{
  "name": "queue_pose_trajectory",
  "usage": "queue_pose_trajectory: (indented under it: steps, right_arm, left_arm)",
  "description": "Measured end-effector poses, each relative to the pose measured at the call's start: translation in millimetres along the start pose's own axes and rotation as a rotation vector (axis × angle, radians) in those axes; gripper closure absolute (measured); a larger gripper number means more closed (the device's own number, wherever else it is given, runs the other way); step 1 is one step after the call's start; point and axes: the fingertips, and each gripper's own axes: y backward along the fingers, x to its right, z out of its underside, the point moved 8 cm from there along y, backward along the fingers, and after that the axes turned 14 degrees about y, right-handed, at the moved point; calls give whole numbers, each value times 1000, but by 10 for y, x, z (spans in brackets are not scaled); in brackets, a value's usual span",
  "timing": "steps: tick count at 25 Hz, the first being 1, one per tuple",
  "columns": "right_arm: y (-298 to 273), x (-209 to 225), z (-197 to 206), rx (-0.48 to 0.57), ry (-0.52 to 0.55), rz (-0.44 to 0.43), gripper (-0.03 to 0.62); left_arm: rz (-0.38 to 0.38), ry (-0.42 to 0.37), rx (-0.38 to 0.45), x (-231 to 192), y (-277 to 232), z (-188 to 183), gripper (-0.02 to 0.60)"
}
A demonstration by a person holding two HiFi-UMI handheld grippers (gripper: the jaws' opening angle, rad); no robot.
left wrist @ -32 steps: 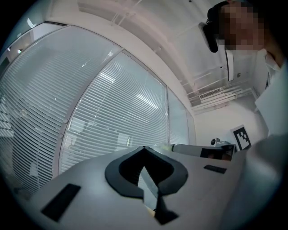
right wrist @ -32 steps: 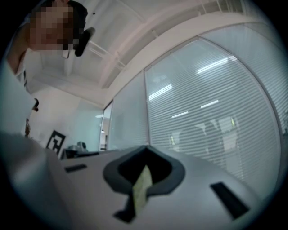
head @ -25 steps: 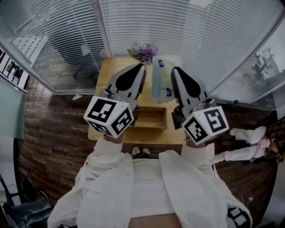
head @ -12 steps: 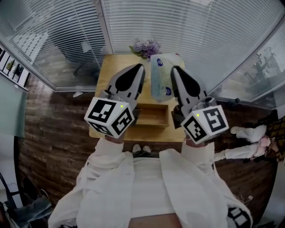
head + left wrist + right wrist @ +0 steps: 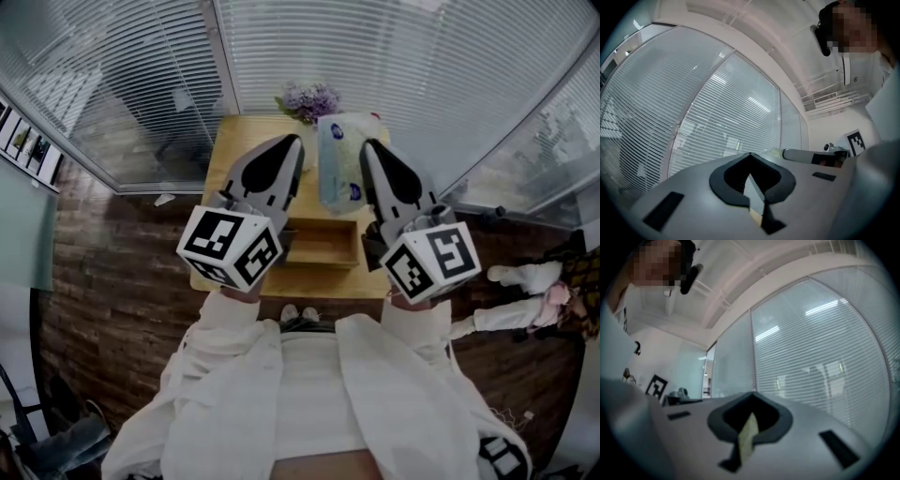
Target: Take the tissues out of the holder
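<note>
A pale green tissue pack (image 5: pixel 339 169) with blue labels shows between my two grippers, over the far part of the wooden table (image 5: pixel 217 159). I cannot tell whether it rests there or is pressed between the grippers' sides. The wooden holder (image 5: pixel 320 243) sits below it on the table, its inside showing nothing. My left gripper (image 5: pixel 296 141) (image 5: pixel 750 155) and right gripper (image 5: pixel 367 145) (image 5: pixel 752 394) are raised side by side and point away from me, jaws shut tip to tip with nothing in them. Both gripper views look up at blinds and ceiling.
A bunch of purple flowers (image 5: pixel 310 97) stands at the table's far edge. Glass walls with blinds (image 5: pixel 394 66) close off the space behind the table. Brown plank floor (image 5: pixel 112 272) lies to the left, and a soft toy (image 5: pixel 525 281) lies on the floor at the right.
The table, flowers and pack sit a touch higher in the head view than a second ago. Both grippers keep the same pose.
</note>
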Motion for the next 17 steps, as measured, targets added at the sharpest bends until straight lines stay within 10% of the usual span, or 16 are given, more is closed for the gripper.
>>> queue_pose_trajectory:
  steps: [17]
  right_arm:
    - [-46,-123,38,-33,17,-14,582]
  left_arm:
    - [1,33,-19,-121,71,31,572]
